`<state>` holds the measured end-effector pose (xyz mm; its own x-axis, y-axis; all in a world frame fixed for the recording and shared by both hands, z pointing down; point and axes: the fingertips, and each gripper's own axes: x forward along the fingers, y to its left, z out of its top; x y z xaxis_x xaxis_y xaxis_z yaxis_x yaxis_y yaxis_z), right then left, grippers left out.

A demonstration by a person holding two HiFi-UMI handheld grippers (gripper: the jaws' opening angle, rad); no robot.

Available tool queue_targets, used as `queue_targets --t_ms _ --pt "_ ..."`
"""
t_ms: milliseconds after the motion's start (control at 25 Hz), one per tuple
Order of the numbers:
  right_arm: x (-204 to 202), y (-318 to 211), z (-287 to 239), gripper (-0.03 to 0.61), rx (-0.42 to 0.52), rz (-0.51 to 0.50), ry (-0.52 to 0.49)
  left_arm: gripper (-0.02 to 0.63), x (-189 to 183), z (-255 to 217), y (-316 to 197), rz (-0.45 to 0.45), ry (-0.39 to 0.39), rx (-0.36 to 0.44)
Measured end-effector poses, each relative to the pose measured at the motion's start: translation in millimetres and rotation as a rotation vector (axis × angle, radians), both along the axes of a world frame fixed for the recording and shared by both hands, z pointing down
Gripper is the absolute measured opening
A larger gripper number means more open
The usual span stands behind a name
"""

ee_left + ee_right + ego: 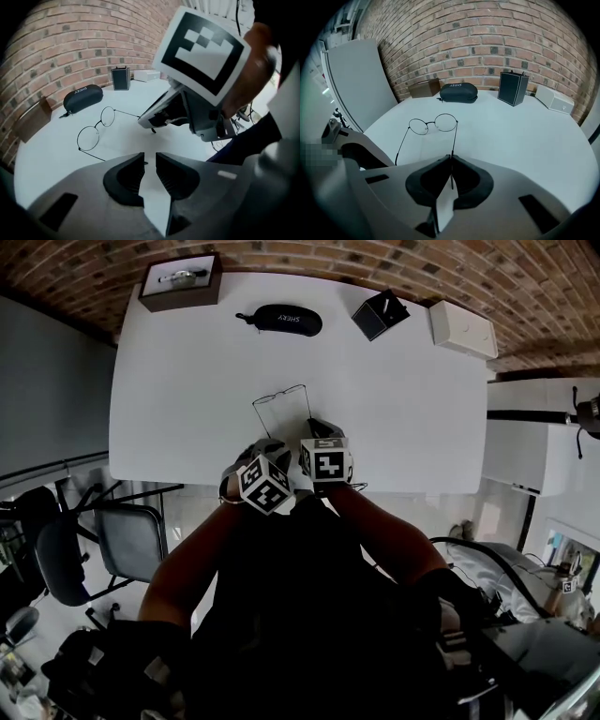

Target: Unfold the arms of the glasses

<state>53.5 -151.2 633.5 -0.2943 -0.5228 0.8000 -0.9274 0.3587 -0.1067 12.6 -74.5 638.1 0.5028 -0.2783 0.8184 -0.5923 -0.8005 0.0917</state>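
Thin round wire glasses lie on the white table with both arms swung out toward me. My right gripper is shut on the tip of the glasses' right arm, which runs back to the lenses. My left gripper stands just left of it, jaws narrowly apart with bare table showing in the gap. The other arm runs toward its left jaw, its end at the jaw tip, not pinched. In the head view both grippers sit close together near the table's front edge.
At the back of the table lie a black glasses case, a black box, a white box and a brown box. A brick wall stands behind. Chairs stand on the left, beside my body.
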Motion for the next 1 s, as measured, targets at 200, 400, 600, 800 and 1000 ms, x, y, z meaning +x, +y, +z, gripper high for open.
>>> queue_targets --t_ms 200,400,600,800,1000 --pt "-1.1 0.2 1.2 0.017 -0.001 -0.002 -0.004 0.08 -12.0 12.3 -8.0 -0.13 -0.023 -0.03" --pt "3.1 0.6 0.3 0.017 -0.005 0.009 -0.006 0.074 -23.3 12.8 -9.7 -0.139 -0.048 -0.021" --pt "-0.3 1.0 3.1 0.018 -0.001 0.007 -0.024 0.072 -32.5 13.9 -14.8 -0.147 -0.049 -0.011" --pt "-3.0 2.1 3.8 0.018 0.012 -0.006 -0.032 0.072 -35.8 11.7 -17.3 -0.134 -0.027 -0.011" --pt "-7.9 1.3 1.7 0.02 0.018 -0.022 -0.043 0.072 -43.1 8.3 -25.8 -0.134 -0.044 0.011"
